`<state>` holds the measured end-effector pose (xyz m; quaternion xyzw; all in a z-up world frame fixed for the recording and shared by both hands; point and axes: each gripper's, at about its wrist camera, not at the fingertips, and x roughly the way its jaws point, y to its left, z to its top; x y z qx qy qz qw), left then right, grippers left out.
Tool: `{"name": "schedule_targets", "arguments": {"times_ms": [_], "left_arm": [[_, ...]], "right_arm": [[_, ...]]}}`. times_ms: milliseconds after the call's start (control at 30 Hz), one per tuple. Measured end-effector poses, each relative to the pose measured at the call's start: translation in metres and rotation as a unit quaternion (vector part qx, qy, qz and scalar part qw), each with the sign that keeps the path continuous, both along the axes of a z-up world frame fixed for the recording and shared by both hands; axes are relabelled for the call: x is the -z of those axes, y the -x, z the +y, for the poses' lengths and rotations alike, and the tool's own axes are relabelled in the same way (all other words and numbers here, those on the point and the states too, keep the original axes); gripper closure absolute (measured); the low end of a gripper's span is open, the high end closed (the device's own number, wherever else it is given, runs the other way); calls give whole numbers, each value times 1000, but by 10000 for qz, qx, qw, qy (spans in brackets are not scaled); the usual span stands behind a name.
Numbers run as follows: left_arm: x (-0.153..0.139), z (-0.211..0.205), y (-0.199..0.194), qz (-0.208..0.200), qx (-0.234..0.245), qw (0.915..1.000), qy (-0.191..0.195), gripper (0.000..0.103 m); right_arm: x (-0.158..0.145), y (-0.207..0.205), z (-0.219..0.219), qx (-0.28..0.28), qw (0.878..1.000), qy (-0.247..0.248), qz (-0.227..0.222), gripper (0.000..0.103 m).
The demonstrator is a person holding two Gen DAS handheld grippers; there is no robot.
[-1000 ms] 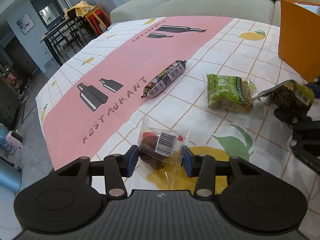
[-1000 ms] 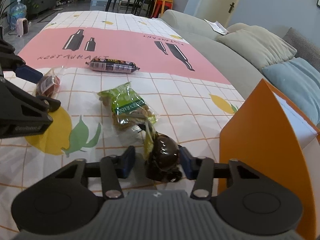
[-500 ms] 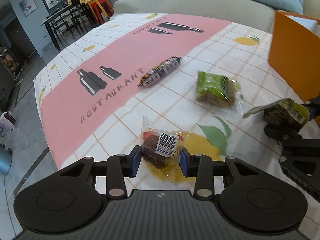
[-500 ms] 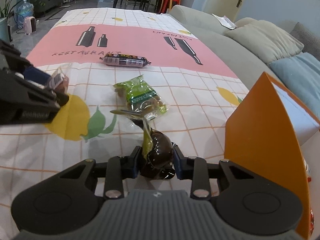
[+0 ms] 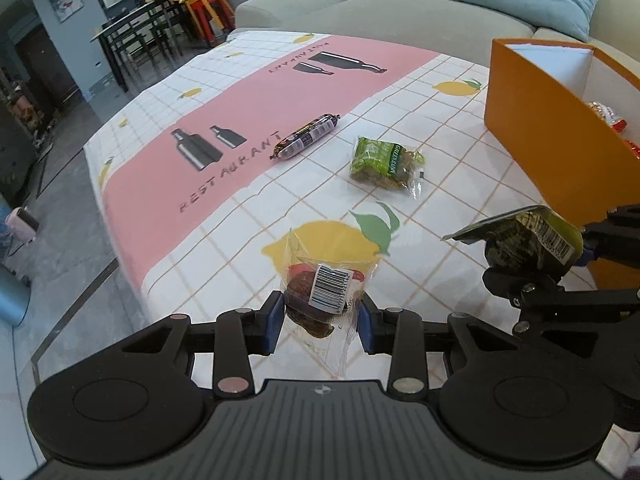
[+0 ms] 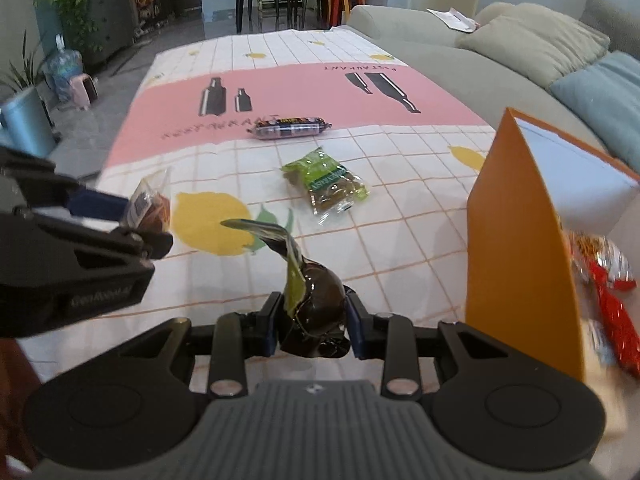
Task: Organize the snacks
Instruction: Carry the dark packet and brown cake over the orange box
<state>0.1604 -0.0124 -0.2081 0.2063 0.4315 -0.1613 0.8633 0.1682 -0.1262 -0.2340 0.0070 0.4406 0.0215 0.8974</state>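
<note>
My left gripper (image 5: 320, 316) holds a clear packet with a brown snack and a barcode (image 5: 320, 292) above the tablecloth; its jaws are closing, and the blue pads press the packet's sides. In the right wrist view that packet (image 6: 150, 204) hangs at the left. My right gripper (image 6: 312, 320) is shut on a dark round snack in a green-topped wrapper (image 6: 320, 300), also off the cloth; the same snack (image 5: 528, 248) shows at the right in the left wrist view. An open orange box (image 6: 512, 240) stands just to the right, with red-wrapped snacks (image 6: 612, 304) inside.
A dark sausage stick (image 5: 306, 136) lies on the pink band of the tablecloth (image 5: 240, 120). Between it and the box lies a green snack packet (image 5: 382, 162). A grey sofa with cushions (image 5: 400, 12) runs behind the table. The table's left edge drops to the floor.
Both grippers have risen and drawn back, each lifting its packet off the cloth. The left jaws narrowed onto the brown snack. The orange box's inside has come into view.
</note>
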Motion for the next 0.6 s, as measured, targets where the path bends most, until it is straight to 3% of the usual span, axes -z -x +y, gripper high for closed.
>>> {"name": "schedule_targets", "arguments": {"times_ms": [367, 600], "left_arm": [[-41, 2, 54, 22, -148, 9998, 153, 65], [-78, -17, 71, 206, 140, 9967, 774, 66]], "right_arm": [[-42, 66, -8, -25, 9982, -563, -206, 71], [-84, 97, -46, 286, 9934, -966, -552, 71]]}}
